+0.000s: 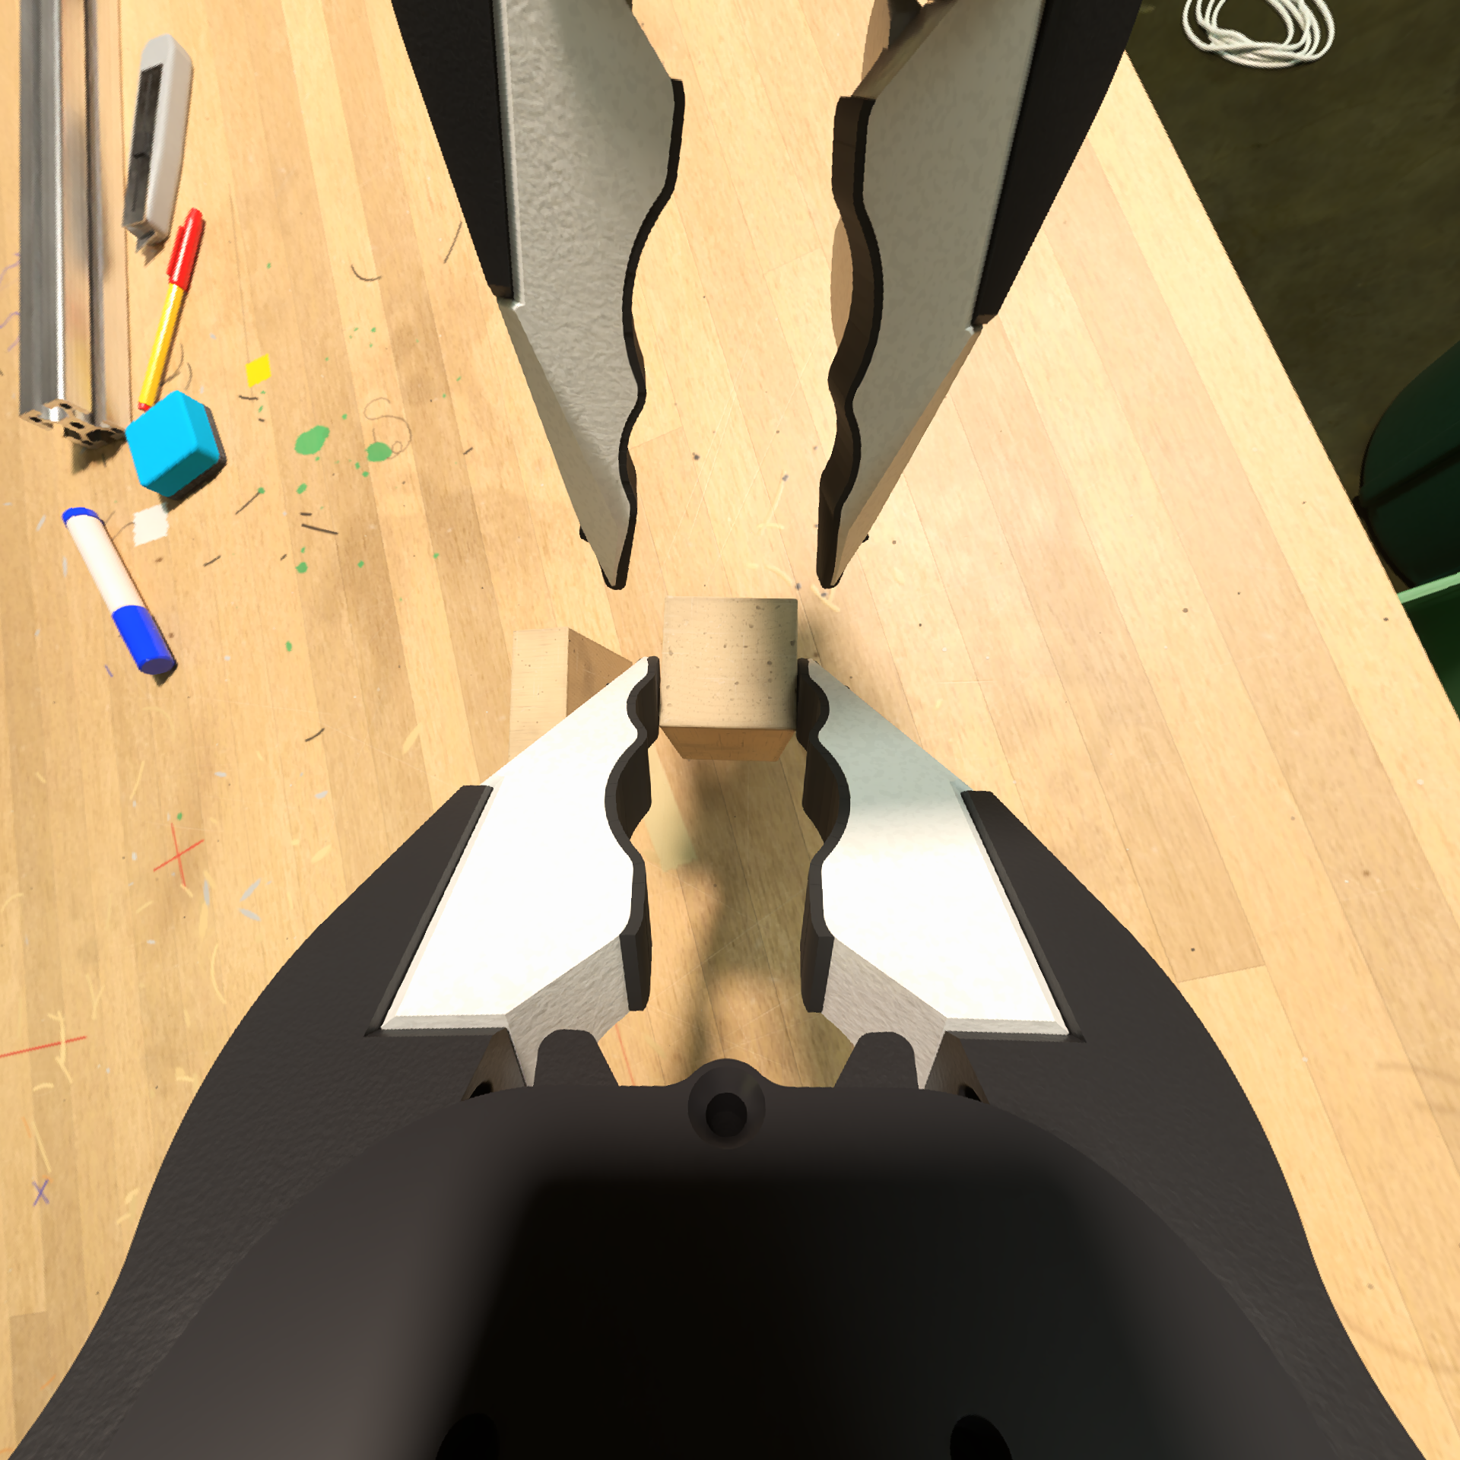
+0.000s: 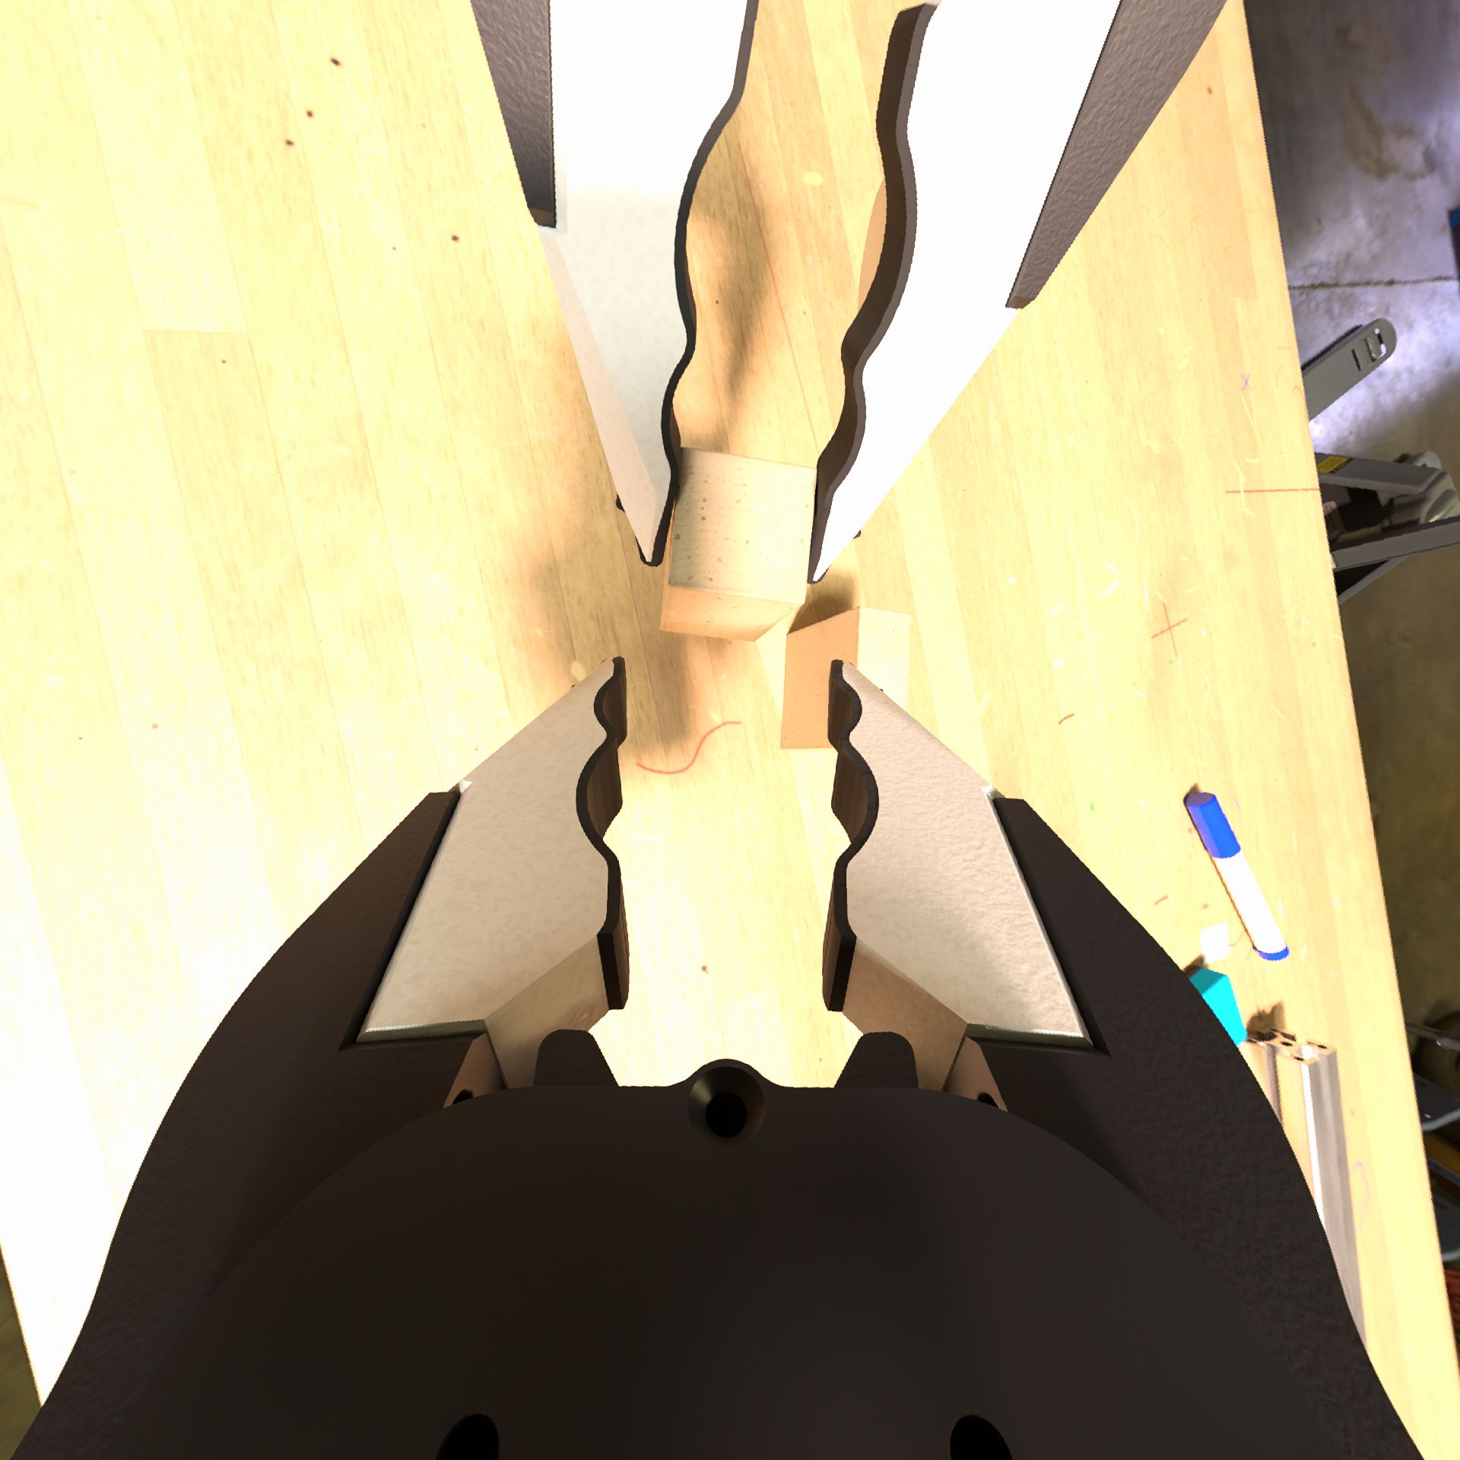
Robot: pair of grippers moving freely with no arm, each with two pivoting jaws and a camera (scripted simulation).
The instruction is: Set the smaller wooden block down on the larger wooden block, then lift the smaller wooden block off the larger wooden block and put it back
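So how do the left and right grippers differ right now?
The left gripper is shut on the speckled wooden block; the right gripper is open, with only bare table between its fingers. The left carries a load; the right is empty, its tips stopping short of that block. Both have the same two-finger build and face each other across the block.

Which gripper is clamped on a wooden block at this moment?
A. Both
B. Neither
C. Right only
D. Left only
D. The left gripper has its fingertips pressed against both sides of a wooden block, while the right gripper stands open with nothing between its fingers.
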